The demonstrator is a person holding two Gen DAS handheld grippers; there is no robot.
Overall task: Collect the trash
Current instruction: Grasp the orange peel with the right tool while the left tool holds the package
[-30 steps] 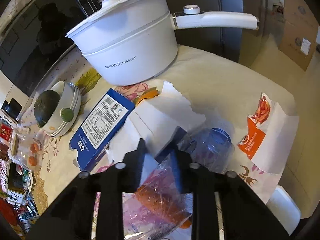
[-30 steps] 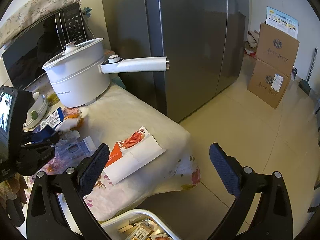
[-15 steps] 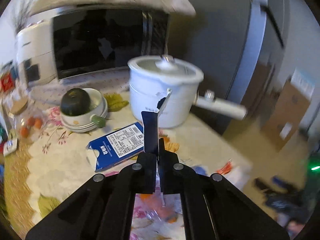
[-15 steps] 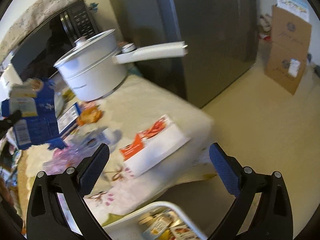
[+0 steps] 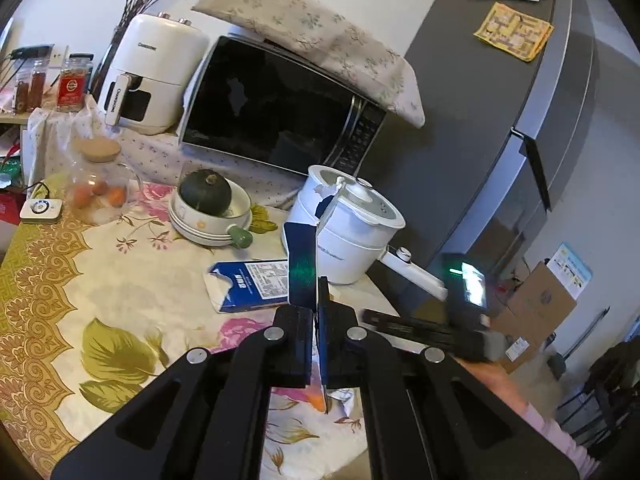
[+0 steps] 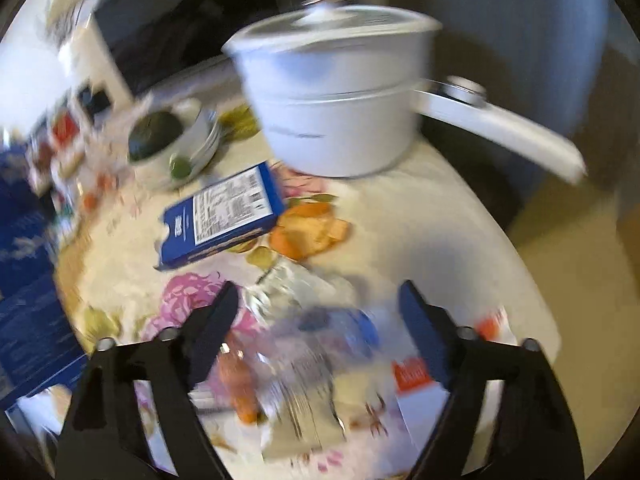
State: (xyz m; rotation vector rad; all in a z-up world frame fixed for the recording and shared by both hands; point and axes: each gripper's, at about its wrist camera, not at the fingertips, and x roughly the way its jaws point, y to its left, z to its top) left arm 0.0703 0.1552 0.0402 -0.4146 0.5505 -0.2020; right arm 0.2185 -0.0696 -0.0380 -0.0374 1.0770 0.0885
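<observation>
My left gripper (image 5: 319, 308) is shut on a torn blue and white carton (image 5: 302, 264), held upright above the floral tablecloth (image 5: 120, 280). That carton also fills the left edge of the blurred right wrist view (image 6: 24, 280). My right gripper (image 6: 320, 312) points steeply down over the table and its jaws are closing. A crushed clear bottle with a blue cap (image 6: 340, 332) lies between and below them, with the pads apart from it. A clear wrapper with orange bits (image 6: 240, 392), orange peel (image 6: 308, 228), a blue box (image 6: 224, 212) and an orange and white paper bag (image 6: 416, 380) lie around.
A white lidded pot (image 5: 348, 224) with a long handle stands at the table's far right edge, near the grey fridge (image 5: 500, 120). Stacked bowls with a green squash (image 5: 206, 196), a glass jar (image 5: 100, 184), a microwave (image 5: 280, 108) and an air fryer (image 5: 152, 76) line the back.
The left gripper shut on the blue and white carton and lifted it off the table while rolling. The right gripper swung in over the table trash, tipped downward, and its jaws narrowed.
</observation>
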